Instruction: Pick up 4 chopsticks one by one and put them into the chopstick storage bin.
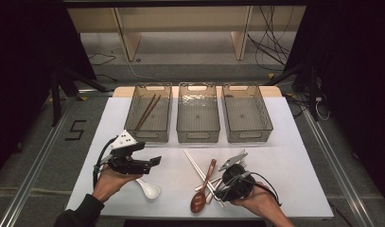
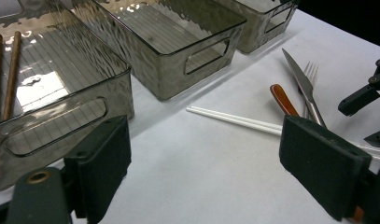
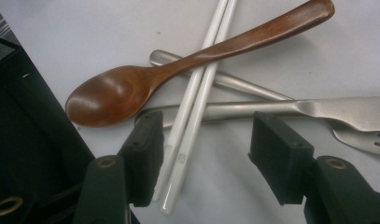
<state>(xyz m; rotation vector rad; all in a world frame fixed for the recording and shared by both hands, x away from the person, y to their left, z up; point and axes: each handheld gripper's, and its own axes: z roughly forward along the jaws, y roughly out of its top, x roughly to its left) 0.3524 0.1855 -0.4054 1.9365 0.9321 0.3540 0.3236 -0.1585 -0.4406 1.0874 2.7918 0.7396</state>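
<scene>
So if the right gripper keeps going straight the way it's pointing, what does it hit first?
Most likely the pair of white chopsticks lying between its open fingers, with the steel knife handle just beyond; the right gripper is already close above them, though depth is hard to judge.

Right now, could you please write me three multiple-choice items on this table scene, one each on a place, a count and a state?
1. Where do the brown chopsticks lie?
A. in the left bin
B. in the middle bin
C. on the table

2. How many bins stand on the table?
A. two
B. three
C. four

3. How do the right tongs stand?
A. shut on the wooden spoon
B. open around the white chopsticks
C. shut on the fork

Answers: 1 A, the high view shows them inside the left bin. 2 B, three bins stand in a row in the high view. 3 B, the right gripper view shows a jaw on each side of the white chopsticks, with a gap on the right.
</scene>
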